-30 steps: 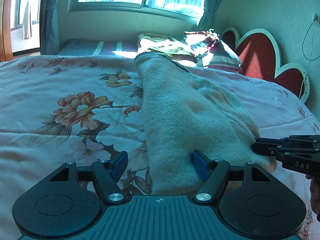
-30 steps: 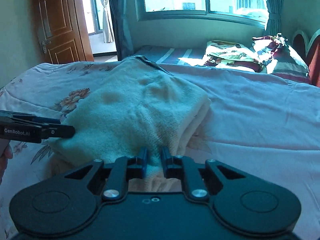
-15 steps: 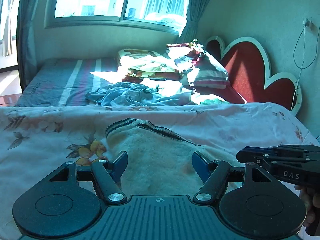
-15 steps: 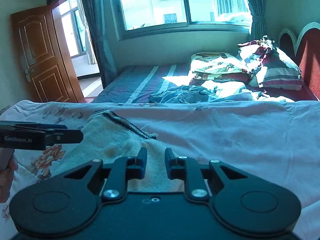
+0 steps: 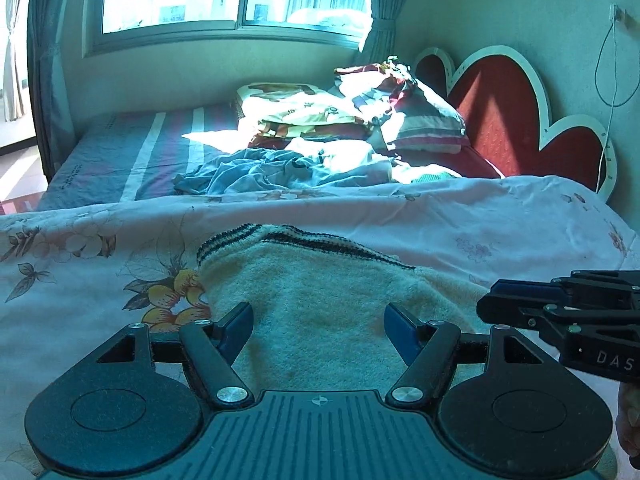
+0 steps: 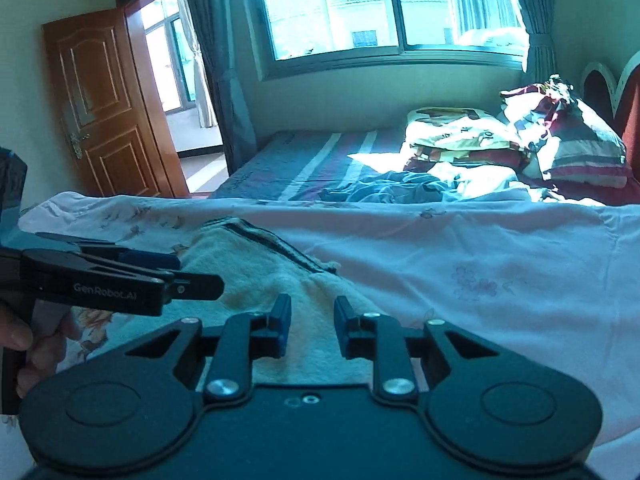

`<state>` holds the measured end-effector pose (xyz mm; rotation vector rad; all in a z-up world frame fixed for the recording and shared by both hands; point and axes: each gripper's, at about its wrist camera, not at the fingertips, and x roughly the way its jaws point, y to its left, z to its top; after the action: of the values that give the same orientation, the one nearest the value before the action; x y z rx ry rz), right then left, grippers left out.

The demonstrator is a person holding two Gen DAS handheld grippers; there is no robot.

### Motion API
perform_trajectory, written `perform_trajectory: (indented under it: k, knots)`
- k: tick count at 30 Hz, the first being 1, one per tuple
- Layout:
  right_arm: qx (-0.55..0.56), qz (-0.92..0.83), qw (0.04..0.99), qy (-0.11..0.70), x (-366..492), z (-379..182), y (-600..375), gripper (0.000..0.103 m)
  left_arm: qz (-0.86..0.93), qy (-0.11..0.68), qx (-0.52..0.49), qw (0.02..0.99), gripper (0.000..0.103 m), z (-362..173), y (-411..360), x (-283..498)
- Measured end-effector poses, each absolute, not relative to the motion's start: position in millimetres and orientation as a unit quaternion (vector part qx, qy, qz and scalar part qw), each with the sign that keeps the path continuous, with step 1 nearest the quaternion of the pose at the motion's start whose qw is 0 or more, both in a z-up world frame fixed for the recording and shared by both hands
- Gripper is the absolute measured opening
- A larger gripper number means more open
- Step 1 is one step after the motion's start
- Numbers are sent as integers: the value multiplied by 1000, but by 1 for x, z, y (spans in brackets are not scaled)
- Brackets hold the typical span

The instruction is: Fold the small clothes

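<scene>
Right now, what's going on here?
A person with a handheld gripper in each hand is folding a cream knit garment on a floral bedspread. The left gripper is wide open over the garment's near part. The right gripper is also open, with a narrower gap, at the garment's right side. Neither holds the cloth. The garment lies bunched, its dark-striped hem at the far end. More clothes sit piled further back.

- Garment [image 5: 320, 292]: cream fleece, dark striped hem.
- Quilt [image 5: 500, 216]: pale pink, floral print.
- Headboard [image 5: 504, 120]: red, white-edged.
- Door [image 6: 104, 112]: brown wood.
</scene>
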<state>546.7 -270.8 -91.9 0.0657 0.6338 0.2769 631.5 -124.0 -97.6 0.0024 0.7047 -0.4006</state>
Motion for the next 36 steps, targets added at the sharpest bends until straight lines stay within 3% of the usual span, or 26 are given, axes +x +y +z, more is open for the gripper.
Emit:
perform_trajectory:
  k: [7,15,26,31,36]
  knots:
    - [10,124,923,363,553,-114,-260,22,-185,361,33,913,72,-114,-130,620]
    - [25,133,936,325,511,-83,-263,23,-188,343,17,920,72,-95,-115,584]
    - [4,139,923,359,489,-103,-248,24,-180,350,36,919,72,-105,-116,551]
    - [12,136,936,326,467,-85,-251,31,-176,338,38,924,72,-95,-105,529]
    - [-4,134,925,355,459,-101,-249,27,-168,350,29,921,72,-109,-98,514]
